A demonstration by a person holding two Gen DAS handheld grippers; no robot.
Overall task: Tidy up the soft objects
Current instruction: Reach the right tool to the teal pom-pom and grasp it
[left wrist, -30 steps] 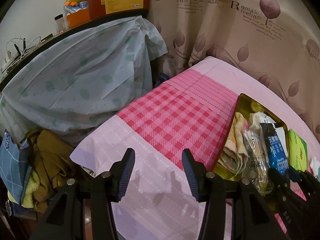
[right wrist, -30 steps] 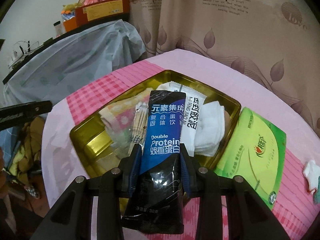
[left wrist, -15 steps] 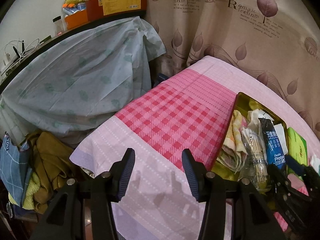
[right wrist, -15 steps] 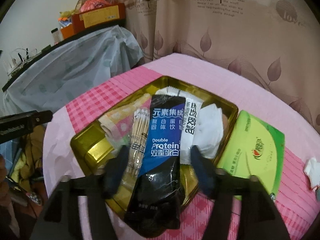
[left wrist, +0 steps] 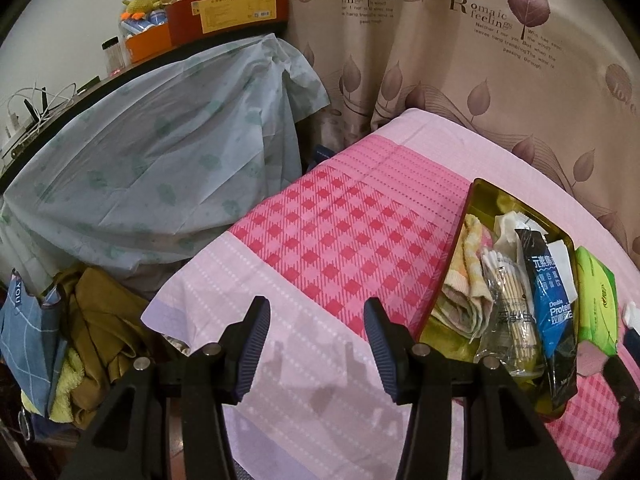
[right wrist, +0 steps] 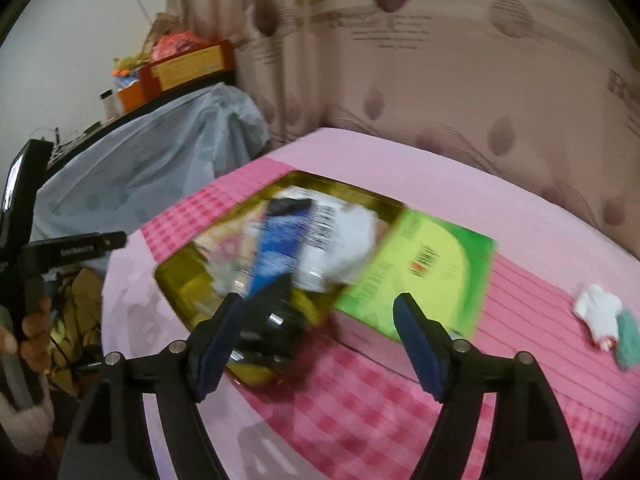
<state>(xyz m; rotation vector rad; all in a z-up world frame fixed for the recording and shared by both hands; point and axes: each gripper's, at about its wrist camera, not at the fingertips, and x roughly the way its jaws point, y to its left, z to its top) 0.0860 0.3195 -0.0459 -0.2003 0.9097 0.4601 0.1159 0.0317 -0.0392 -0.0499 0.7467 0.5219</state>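
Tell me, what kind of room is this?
Probably a lived-in home, perhaps a bedroom: a leaf-print curtain hangs behind a pink checked cloth, clothes are heaped beside it, and a shelf holds household boxes.

The left gripper [left wrist: 316, 340] is hovering with its jaws spread wide and nothing between them, angled steeply downward. Its ribbed blue pads [left wrist: 254, 344] are facing each other across an empty gap. The right gripper [right wrist: 320, 340] is tilting downward too, and its jaws are opening, with nothing pressed between its pads [right wrist: 416, 344]. In the right wrist view, which is blurred, the hand [right wrist: 28, 332] gripping the left gripper's handle is showing at the far left edge, fingers curled around it, with a pale fuzzy sleeve [right wrist: 24, 420] below.
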